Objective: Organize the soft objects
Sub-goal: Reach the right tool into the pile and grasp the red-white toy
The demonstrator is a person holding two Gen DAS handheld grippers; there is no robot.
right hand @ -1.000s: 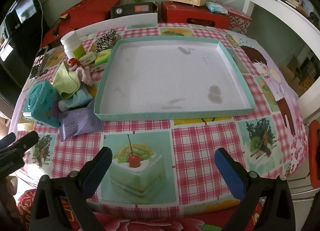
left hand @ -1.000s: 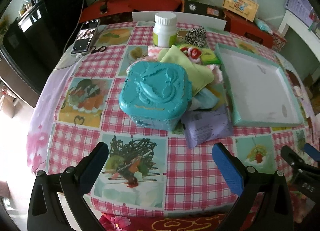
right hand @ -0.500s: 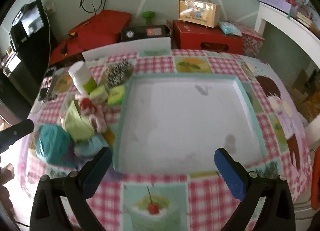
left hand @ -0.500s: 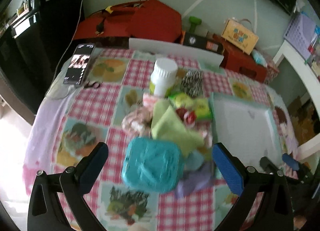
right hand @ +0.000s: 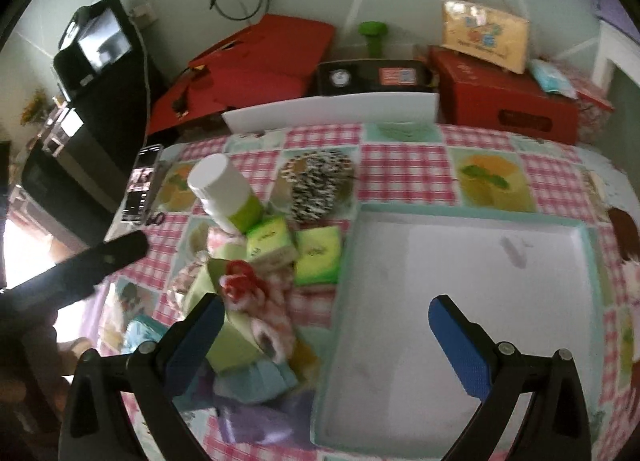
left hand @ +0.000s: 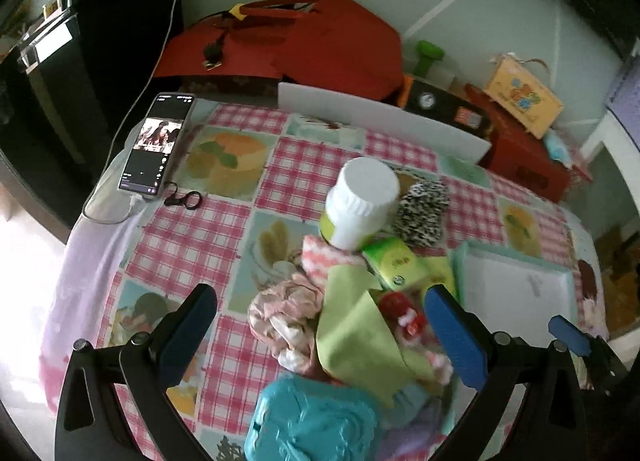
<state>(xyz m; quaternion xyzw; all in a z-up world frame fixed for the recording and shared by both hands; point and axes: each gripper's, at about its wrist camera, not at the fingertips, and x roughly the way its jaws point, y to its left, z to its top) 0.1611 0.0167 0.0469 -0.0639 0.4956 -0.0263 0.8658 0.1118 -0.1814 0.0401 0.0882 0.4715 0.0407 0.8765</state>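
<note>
1. The left tongs (left hand: 320, 325) hang spread wide above the heap of soft things, pinching nothing; their blue pads (left hand: 454, 335) frame the pile.
2. The right tongs (right hand: 326, 335) are also spread wide and empty, poised over the near left edge of the tray (right hand: 592, 261).
3. The soft things lie bunched on the desk (left hand: 224, 229), just left of the tray: a yellow-green cloth (left hand: 356, 337) draped over the middle, a pink crumpled fabric (left hand: 284, 313) beside it on the left, and a red-and-white plush piece (right hand: 240, 287) on top.
4. A pink-and-white striped cloth (left hand: 324, 259) sits at the foot of the white-capped bottle (left hand: 360, 201), which stands behind the heap.
5. Two green packets (right hand: 318, 255) lie side by side between the bottle and the tray rim; a black-and-white spotted soft item (right hand: 318, 185) rests behind them.
6. A teal lidded box (left hand: 316, 421) sits at the near end of the pile, with a lilac pouch (right hand: 256, 425) by it.
7. The tray's white floor holds only faint smudges.
8. A phone (left hand: 158, 149) lies at the desk's far left edge, screen lit.
</note>
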